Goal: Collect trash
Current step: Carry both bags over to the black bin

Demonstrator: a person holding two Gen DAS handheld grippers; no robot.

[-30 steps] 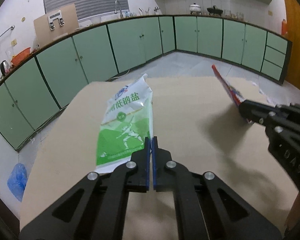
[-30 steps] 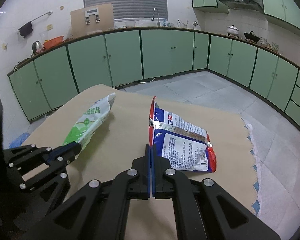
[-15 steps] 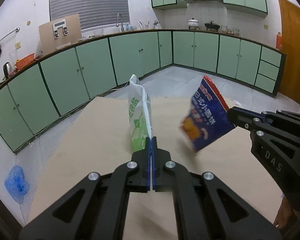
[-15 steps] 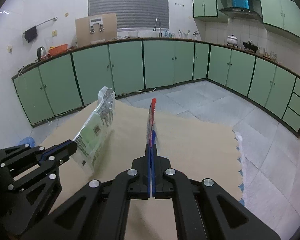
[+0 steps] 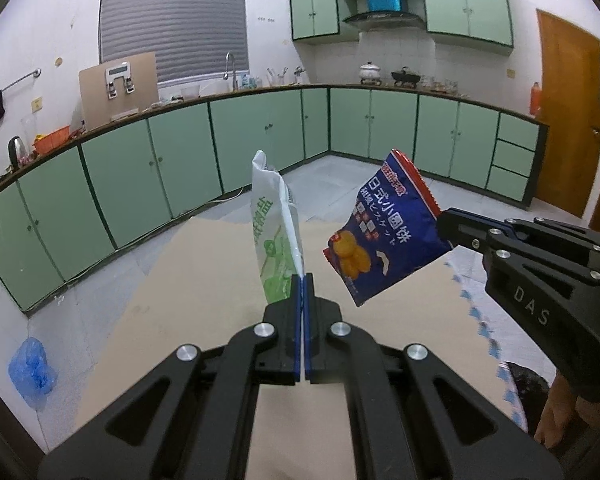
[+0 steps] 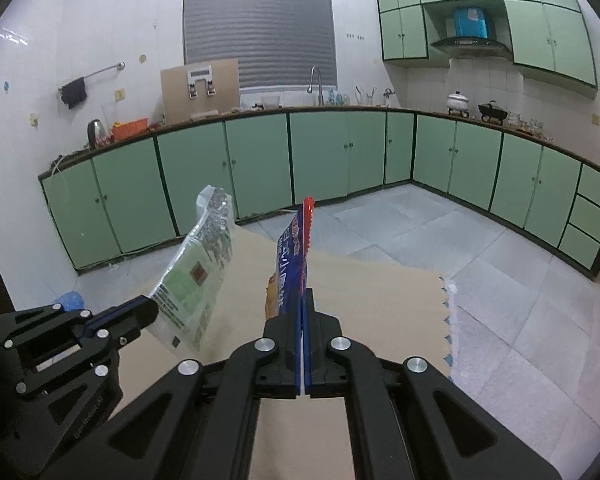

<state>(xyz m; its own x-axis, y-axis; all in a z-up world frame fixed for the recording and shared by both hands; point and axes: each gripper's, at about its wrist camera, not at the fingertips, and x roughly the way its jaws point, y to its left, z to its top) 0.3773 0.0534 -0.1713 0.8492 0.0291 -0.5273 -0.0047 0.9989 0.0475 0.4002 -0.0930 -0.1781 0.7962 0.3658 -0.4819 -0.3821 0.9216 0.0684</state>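
- Two wrappers hang in the air above the tan-covered table, one pinched in each of your grippers, in a kitchen lined with green cabinets.
- Your left gripper has its jaws pressed together on the lower edge of the green-and-white salt bag, which stands nearly edge-on to that camera; large green Chinese characters run down its face, and the right wrist view shows its back panel of small print.
- Your right gripper is clamped tight on the blue snack bag, held just to the right of the salt bag and not touching it.
- Bold white Chinese and Japanese lettering crosses the snack bag's blue front, above a picture of round golden biscuits; its top seam is red.
- Raised letters "DAS" read on the side of your right gripper's black body.
- Below, near the table's left edge, a blue plastic bag lies on the floor.
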